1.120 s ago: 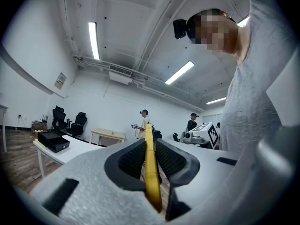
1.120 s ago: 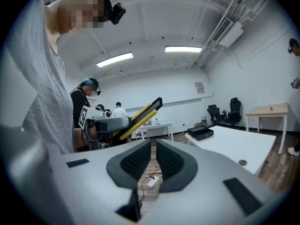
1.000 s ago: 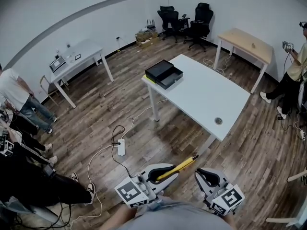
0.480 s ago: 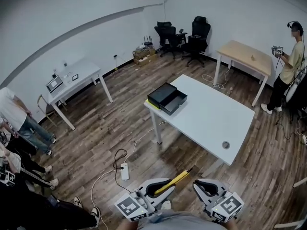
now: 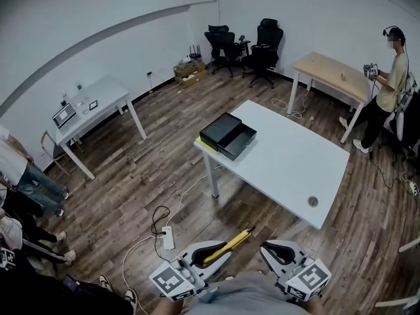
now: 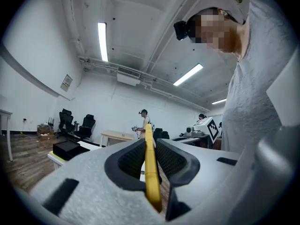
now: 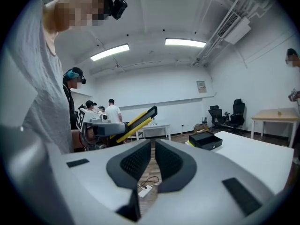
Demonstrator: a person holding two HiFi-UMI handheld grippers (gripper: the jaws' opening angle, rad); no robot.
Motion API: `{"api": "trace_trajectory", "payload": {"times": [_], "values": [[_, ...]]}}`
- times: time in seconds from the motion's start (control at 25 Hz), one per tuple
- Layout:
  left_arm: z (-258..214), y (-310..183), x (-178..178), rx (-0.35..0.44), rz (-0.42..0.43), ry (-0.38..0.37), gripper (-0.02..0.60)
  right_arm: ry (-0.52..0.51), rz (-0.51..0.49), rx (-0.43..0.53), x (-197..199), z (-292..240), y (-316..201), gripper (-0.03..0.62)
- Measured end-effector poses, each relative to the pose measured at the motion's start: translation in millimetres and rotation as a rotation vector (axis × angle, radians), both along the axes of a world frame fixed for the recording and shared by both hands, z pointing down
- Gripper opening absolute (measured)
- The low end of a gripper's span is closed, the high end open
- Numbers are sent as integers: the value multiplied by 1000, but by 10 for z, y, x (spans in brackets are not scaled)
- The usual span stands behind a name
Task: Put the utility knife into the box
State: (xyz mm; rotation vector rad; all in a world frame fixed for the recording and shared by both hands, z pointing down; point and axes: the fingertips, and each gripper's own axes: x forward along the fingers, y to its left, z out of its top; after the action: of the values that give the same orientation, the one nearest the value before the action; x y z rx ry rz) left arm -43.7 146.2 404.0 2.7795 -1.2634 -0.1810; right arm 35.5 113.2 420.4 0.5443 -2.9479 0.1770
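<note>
My left gripper [image 5: 216, 249] is shut on a yellow utility knife [image 5: 228, 245], whose tip sticks out forward and to the right. In the left gripper view the knife [image 6: 150, 168] stands on edge, clamped between the black pads [image 6: 132, 159]. My right gripper [image 5: 275, 249] is beside it, jaws shut with nothing between them. The black box [image 5: 228, 136] lies open on the near left corner of the white table [image 5: 289, 163], far ahead of both grippers. The right gripper view shows the box [image 7: 206, 139] and the knife [image 7: 136, 120] too.
A power strip with cables [image 5: 167, 238] lies on the wood floor in front of me. Several people [image 5: 20, 182] stand at the left, and one person [image 5: 387, 77] at the far right by a wooden table [image 5: 335, 67]. Office chairs [image 5: 243, 41] stand at the back wall.
The head view has shifted, so both grippers sit lower in the frame and the table with the box lies a little further down. The knife stays clamped in the left gripper.
</note>
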Motion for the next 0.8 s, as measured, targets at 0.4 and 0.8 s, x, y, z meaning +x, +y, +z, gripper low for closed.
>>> {"api": "trace_trajectory", "payload": {"times": [0.4, 0.8], "values": [[71, -563, -82, -21, 17, -13, 83, 0, 72, -27, 52, 115, -685, 31], [-40, -1660, -192, -19, -18, -30, 83, -10, 18, 7, -164, -13, -1814, 31]]}}
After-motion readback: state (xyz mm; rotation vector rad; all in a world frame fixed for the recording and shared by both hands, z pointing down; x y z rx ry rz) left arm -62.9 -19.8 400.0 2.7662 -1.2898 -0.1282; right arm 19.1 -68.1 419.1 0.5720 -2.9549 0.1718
